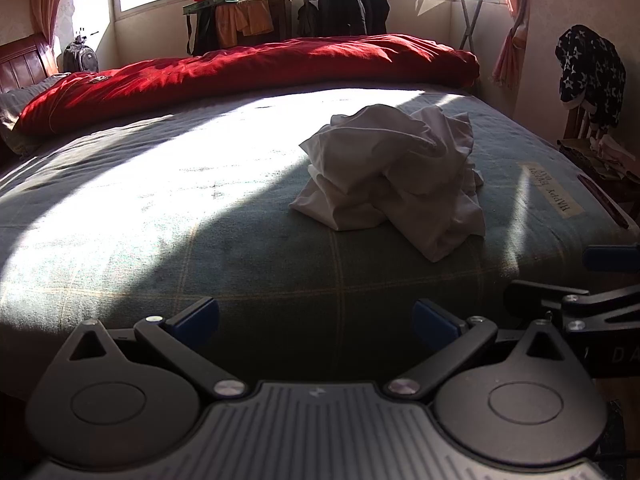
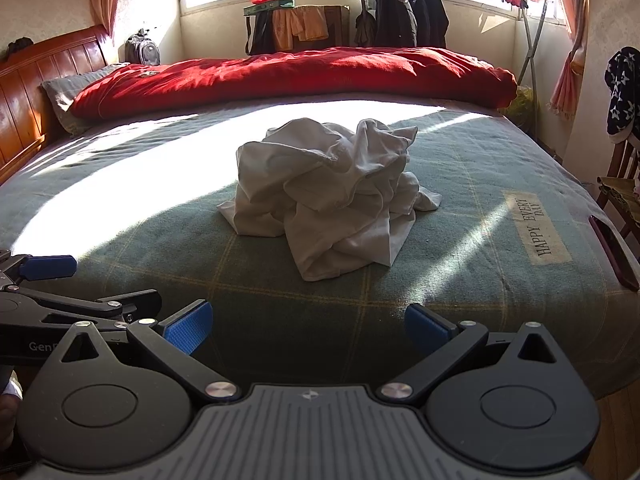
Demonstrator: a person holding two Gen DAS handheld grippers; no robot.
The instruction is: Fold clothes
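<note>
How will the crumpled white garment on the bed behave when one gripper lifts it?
The white garment is heaped in soft creases, so it is probably floppy and will drape and unfurl. It looks like thin cloth, so likely light. Both the left gripper and right gripper are open, short of it.

My other gripper (image 2: 48,268) is cut off at the frame edge; the white garment (image 2: 332,196) hides its own folds.

Harsh window glare, dim foreground (fisheye-bent edges)
</note>
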